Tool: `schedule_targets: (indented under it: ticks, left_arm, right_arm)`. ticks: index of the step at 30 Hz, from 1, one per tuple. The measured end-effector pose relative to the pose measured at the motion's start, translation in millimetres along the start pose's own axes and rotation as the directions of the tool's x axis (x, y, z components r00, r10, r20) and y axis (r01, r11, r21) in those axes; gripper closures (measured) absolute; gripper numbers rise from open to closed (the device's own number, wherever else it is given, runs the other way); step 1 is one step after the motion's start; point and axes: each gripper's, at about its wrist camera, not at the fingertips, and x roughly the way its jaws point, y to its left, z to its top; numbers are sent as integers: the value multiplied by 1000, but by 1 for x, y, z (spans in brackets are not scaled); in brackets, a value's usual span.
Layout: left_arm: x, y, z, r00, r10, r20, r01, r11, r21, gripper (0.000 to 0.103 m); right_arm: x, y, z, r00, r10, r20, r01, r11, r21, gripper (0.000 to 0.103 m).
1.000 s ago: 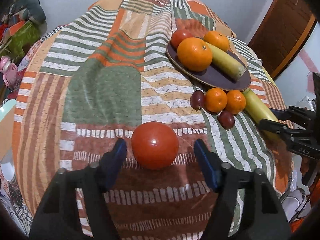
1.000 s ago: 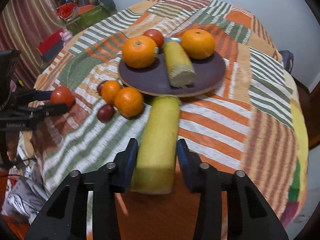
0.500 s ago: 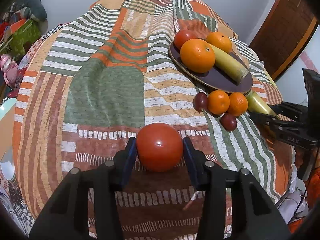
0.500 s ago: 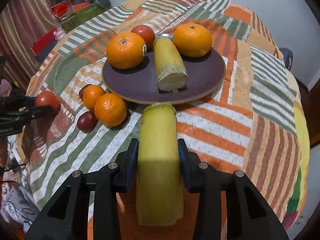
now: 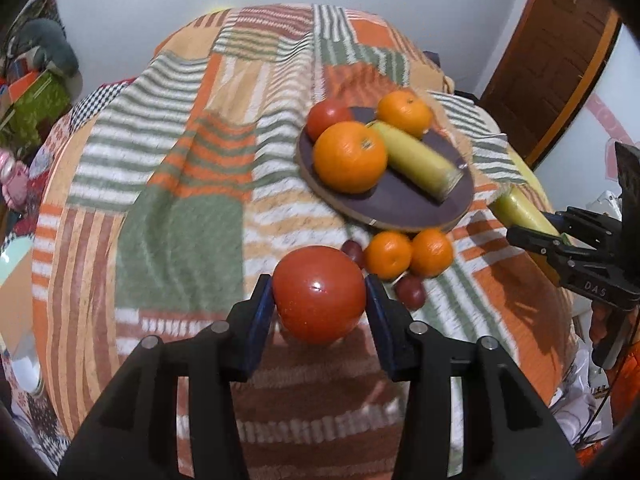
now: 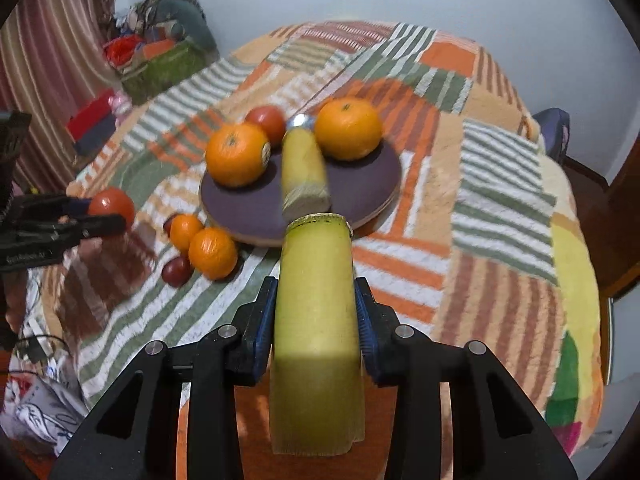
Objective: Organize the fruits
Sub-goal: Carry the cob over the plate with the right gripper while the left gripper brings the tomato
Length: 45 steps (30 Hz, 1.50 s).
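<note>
Left gripper [image 5: 319, 300] clamped on tomato [image 5: 319, 294] at widest girth: smooth, slippery, probably soft, bruisable. Right gripper [image 6: 316, 320] clamped mid-length on yellow stalk [image 6: 316, 320]: stiff, light-looking; blur hides texture.

The right gripper [image 6: 316, 320] clamps a yellow-green stalk piece [image 6: 316, 320] that points toward twelve o'clock, at the dark plate [image 6: 248, 216]. On the plate lie two oranges [image 6: 238, 154], a tomato [image 6: 267, 122] and another stalk piece [image 6: 303, 168]. At nine o'clock the left gripper [image 6: 102, 212] holds a red tomato [image 6: 112, 204] over the striped blanket [image 6: 480, 208].
</note>
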Motion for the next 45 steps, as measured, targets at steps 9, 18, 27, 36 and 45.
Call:
schedule_targets:
  ticks: [9, 18, 27, 36, 45]
  left_arm:
    - [13, -35, 34, 999, -29, 16, 28, 997, 69, 58]
    - [39, -50, 55, 998, -57, -6, 57, 995, 81, 58]
    - [67, -64, 67, 995, -82, -49, 86, 992, 97, 58]
    - [83, -68, 72, 995, -82, -64, 88, 992, 91, 58]
    - [90, -71, 69, 995, -70, -72, 77, 992, 99, 58]
  right_arm:
    - [-16, -11, 27, 995, -21, 101, 20, 1000, 12, 69]
    - [-2, -19, 50, 992, -16, 126, 17, 1000, -3, 69]
    - [21, -15, 72, 992, 16, 128, -9, 999, -51, 69]
    - [50, -13, 82, 994, 46, 102, -39, 997, -62, 69]
    - [67, -8, 81, 996, 55, 67, -49, 995, -88, 69]
